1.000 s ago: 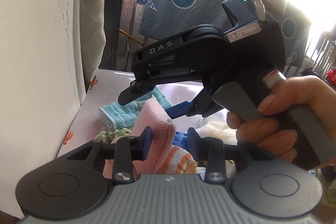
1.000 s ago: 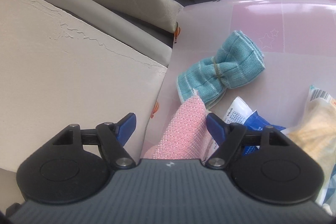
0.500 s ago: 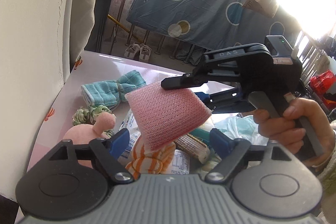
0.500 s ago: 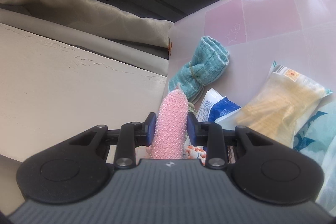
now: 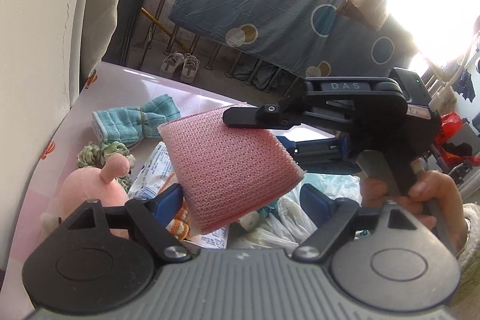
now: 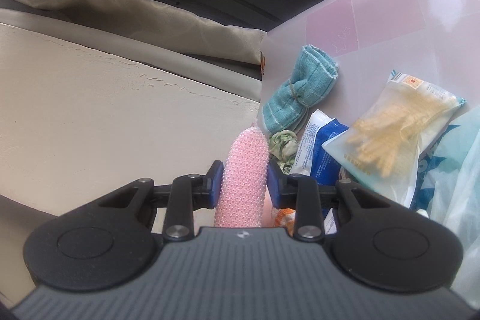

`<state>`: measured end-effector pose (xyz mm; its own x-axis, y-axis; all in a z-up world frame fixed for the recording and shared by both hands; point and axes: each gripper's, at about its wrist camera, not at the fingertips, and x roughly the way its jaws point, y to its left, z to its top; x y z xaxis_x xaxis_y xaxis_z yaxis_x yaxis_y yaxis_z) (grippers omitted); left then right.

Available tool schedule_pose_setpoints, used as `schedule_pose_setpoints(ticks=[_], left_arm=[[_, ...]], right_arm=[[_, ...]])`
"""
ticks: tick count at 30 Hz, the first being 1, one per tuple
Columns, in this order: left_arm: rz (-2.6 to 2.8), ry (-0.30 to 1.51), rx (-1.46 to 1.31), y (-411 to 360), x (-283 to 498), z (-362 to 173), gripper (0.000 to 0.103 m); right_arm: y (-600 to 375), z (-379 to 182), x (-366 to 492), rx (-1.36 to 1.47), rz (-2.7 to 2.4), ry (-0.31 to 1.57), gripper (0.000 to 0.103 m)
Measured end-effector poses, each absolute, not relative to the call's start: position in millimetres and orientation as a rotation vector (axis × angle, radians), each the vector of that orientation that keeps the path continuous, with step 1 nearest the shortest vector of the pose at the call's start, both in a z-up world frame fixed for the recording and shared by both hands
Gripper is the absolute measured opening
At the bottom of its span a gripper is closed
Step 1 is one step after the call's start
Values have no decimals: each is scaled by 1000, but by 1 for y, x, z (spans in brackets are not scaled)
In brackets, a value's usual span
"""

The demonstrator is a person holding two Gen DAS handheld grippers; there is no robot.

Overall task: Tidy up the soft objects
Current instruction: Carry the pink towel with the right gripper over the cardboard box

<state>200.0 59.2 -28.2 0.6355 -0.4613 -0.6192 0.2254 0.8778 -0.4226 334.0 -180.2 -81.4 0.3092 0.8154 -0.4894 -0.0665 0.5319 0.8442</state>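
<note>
A pink mesh sponge (image 5: 231,167) hangs above the pile, with my right gripper (image 5: 264,134) shut on its top edge. The right wrist view shows it edge-on, the sponge (image 6: 243,182) squeezed between the two blue pads of that gripper (image 6: 243,185). My left gripper (image 5: 240,198) sits just below and in front. Its jaws stand wide and are closing. The sponge's lower corner hangs between them, and neither pad presses it. On the pink table (image 5: 120,86) lie a teal tied cloth (image 5: 135,122), a green scrunchie (image 5: 102,152) and a pink plush toy (image 5: 87,191).
A cream wall (image 6: 105,110) borders the table on the left. A bag of yellow gloves (image 6: 390,140), a blue-white packet (image 6: 321,152), an orange striped knit (image 5: 177,225) and pale plastic bags (image 5: 288,218) are heaped on the table. A person's hand (image 5: 420,194) grips the right handle.
The left gripper has let go of the sponge and spread wide. The right gripper has shut on the sponge and carried it up and to the right, turning its flat face to the left camera.
</note>
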Motion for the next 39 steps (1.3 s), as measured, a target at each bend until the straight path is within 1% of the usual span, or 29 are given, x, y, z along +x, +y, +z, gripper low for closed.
schedule_pose_setpoints(ticks=[5, 11, 19, 31, 35, 39], left_arm=[[-437, 751, -295, 42, 183, -4, 85], [-508, 708, -219, 1, 158, 21, 85], [-616, 683, -162, -63, 136, 37, 85], [-713, 669, -48, -137, 113, 40, 87], [-688, 700, -43, -138, 115, 30, 88], [-620, 753, -35, -120, 129, 14, 88]], right_arm=[[-203, -58, 314, 853, 687, 1060, 29], [-247, -31, 284, 882, 668, 994, 29], [-323, -6, 237, 916, 599, 910, 30], [-424, 8, 175, 956, 452, 801, 30], [-463, 10, 162, 937, 351, 762, 30], [-504, 6, 160, 866, 210, 758, 30]])
